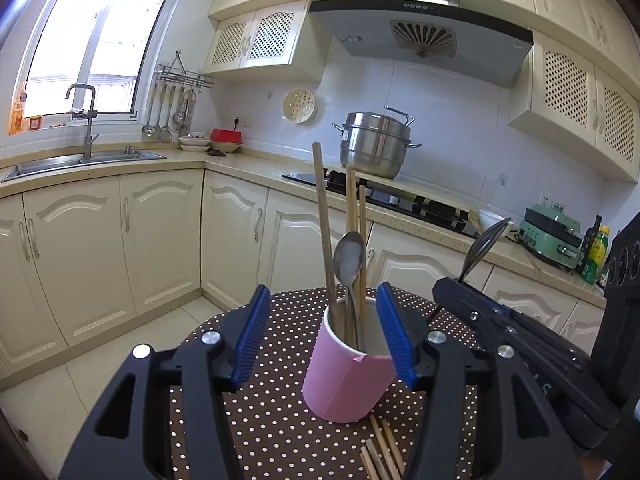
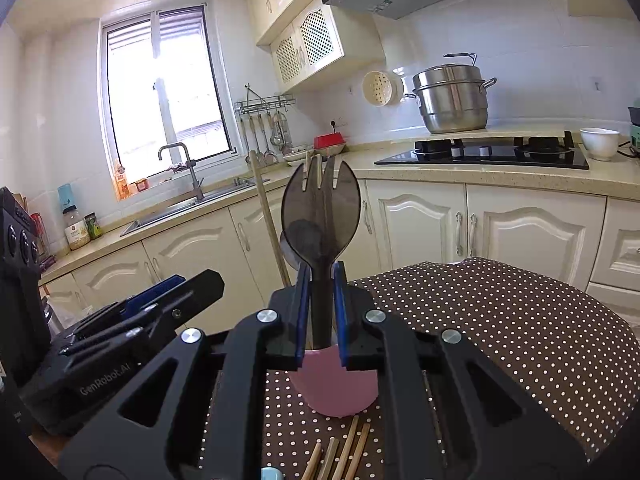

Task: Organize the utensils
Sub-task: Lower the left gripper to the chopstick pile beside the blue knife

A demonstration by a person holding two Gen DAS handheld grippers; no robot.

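Observation:
A pink cup (image 1: 348, 376) stands on the polka-dot table (image 1: 260, 420). It holds several wooden chopsticks (image 1: 322, 216) and a metal spoon (image 1: 349, 258), all upright. My left gripper (image 1: 324, 291) is open, its blue pads on either side of the cup's rim. My right gripper (image 2: 322, 276) is shut on the handle of a dark plastic spork (image 2: 320, 216), held upright just above the pink cup (image 2: 334, 392). Loose chopsticks (image 2: 340, 456) lie on the cloth in front of the cup. In the left wrist view the right gripper (image 1: 444, 286) and the spork (image 1: 486, 244) are to the cup's right.
Cream kitchen cabinets and a counter run behind the table. On the counter are a sink (image 1: 80, 160), a black hob (image 2: 484, 154) with a steel steamer pot (image 2: 450, 98), and a white bowl (image 2: 599, 142). Tiled floor lies between table and cabinets.

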